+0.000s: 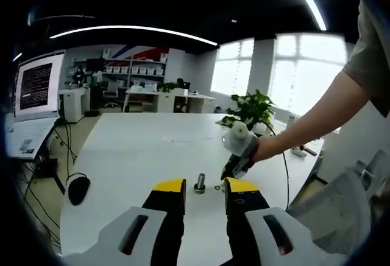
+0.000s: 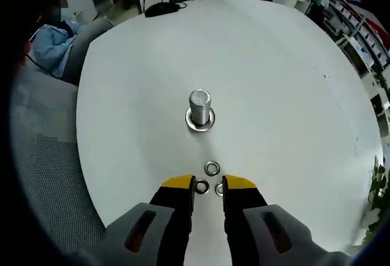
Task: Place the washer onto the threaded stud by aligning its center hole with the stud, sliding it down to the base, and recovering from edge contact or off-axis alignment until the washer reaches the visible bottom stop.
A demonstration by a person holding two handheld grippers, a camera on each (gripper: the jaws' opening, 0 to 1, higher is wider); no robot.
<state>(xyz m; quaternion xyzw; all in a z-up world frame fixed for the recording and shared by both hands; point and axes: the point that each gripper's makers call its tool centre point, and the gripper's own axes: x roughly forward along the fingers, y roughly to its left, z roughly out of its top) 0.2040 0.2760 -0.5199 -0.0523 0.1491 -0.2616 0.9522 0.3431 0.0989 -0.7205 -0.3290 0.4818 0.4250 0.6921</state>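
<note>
Right hand-held gripper (image 2: 207, 188) parted over washers (image 2: 211, 168) — stud (image 2: 200, 110) beyond.

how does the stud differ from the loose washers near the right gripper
The stud stands upright on the white table; the washers lie flat. The stud is a solid, tall cylinder on a wide base, while each washer is a thin ring with an open center. The stud sits farther from the right gripper; the washers lie right at its tips. Both are shiny silver metal.

White table (image 1: 140, 150), laptop (image 1: 33, 105), black mouse (image 1: 78, 189), potted plant (image 1: 251, 109), grey chair (image 2: 42, 156)
</note>
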